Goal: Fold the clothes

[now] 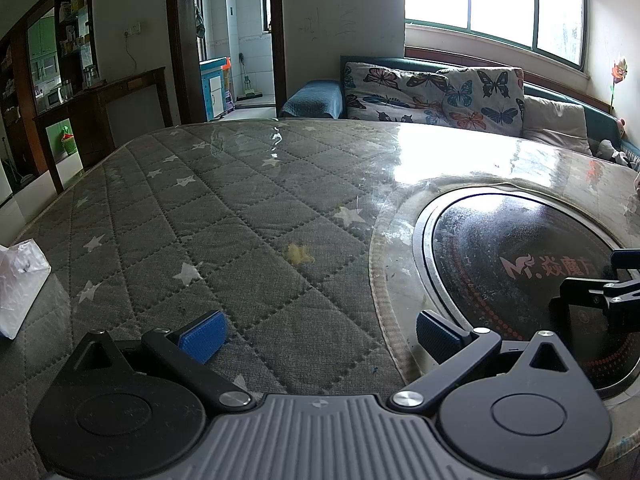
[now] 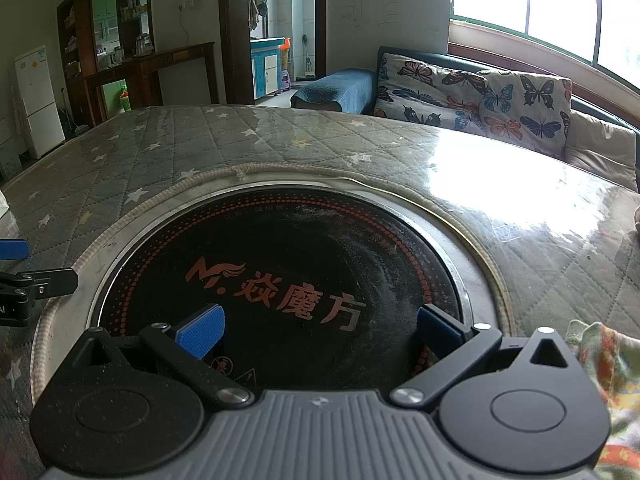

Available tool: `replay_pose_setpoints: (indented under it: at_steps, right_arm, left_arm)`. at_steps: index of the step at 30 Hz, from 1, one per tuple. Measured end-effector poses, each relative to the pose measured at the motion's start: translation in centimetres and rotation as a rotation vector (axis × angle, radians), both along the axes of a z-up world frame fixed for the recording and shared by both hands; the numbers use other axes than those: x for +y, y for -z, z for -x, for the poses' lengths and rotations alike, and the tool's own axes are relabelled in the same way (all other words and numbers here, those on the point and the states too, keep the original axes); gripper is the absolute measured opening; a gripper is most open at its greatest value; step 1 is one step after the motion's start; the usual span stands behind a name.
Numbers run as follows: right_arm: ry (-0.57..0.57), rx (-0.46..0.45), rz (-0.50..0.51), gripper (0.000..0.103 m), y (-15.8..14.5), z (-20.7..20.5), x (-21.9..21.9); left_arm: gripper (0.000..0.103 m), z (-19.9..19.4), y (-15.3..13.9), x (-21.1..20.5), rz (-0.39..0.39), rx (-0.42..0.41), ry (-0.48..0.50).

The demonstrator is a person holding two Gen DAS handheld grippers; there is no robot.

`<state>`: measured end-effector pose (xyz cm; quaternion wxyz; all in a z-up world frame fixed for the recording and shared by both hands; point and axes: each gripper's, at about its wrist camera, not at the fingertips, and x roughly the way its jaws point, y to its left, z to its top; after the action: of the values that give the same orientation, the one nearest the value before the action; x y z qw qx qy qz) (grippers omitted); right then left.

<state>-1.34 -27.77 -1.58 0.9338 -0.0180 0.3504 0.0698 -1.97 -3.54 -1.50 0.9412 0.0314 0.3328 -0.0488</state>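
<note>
The right gripper [image 2: 320, 330] is hovering with jaws spread wide, empty, over the black induction cooktop [image 2: 280, 264]; the floral garment [image 2: 612, 376] is bunching at its four o'clock, nearest this hand. The left gripper [image 1: 320, 330] is also gaping, empty, over the quilted star-print table cover [image 1: 200, 208].

A lived-in family home, its sitting and dining room.

A sofa [image 2: 592, 128] with butterfly cushions [image 2: 472, 96] stands under the window [image 1: 500, 4]; a white fridge [image 2: 38, 100] and dark wooden shelves [image 2: 120, 20] line the wall, and the quilted surface [image 1: 200, 208] has a built-in hotplate [image 2: 280, 280].
</note>
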Motion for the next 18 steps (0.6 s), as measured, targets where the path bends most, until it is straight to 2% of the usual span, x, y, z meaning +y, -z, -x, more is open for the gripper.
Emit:
replay_pose_setpoints:
  at_steps: [18]
  right_arm:
    - [0.0, 0.0, 0.0, 0.103, -0.01, 0.01, -0.03]
  left_arm:
    - [0.103, 0.02, 0.12, -0.15, -0.002, 0.0, 0.0]
